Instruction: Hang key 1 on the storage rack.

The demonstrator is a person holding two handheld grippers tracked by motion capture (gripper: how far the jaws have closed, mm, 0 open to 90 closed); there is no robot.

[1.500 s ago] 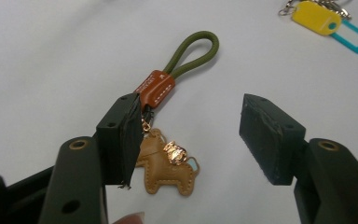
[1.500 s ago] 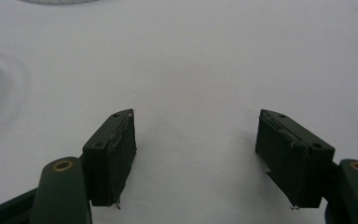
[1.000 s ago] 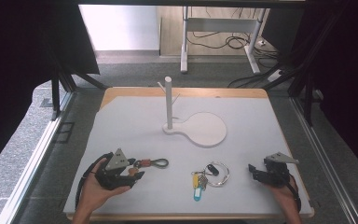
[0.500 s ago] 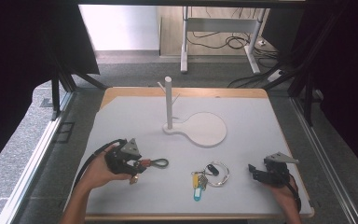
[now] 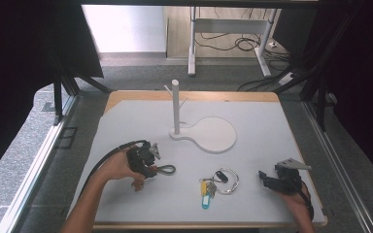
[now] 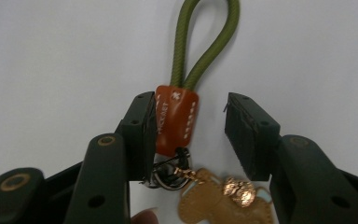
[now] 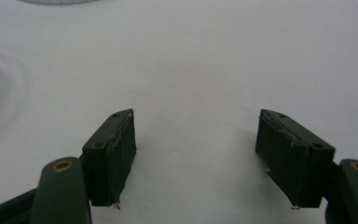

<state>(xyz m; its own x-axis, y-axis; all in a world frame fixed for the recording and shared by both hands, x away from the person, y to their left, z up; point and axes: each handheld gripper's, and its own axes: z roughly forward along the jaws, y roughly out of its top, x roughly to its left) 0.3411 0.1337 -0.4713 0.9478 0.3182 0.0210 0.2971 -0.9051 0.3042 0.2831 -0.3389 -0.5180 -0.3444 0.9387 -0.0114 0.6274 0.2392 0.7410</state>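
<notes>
Reaching in from the bottom left of the high view, a person's forearm brings the left gripper [image 5: 151,167] over a keychain with an olive-green cord loop [image 5: 165,169], which lies on the white table mat [image 5: 126,121] at about eight o'clock from the mat's middle. In the left gripper view, the keychain's orange leather tab [image 6: 175,119] sits between the two black jaws. One jaw pad touches the tab's side, while the other pad stands clear of it with a gap of white mat between. The jaws have just been closing around the tab, yet they do not clamp it on both sides. The green loop extends toward twelve o'clock in that view, and a metal ring [image 6: 168,172] with tan leather charms [image 6: 214,196] lies toward six o'clock.

Moving rightward in the high view, a white peg stand [image 5: 176,109] rises from a rounded white base [image 5: 213,134] near the mat's middle. At about six o'clock from the stand lies a bunch of keys [image 5: 218,180] with a yellow and a blue tag.

At the four o'clock corner of the mat, a hand holds the right gripper [image 5: 263,177], well apart from the keys. In the right gripper view its jaws stand wide apart over bare mat, gripping nothing.
</notes>
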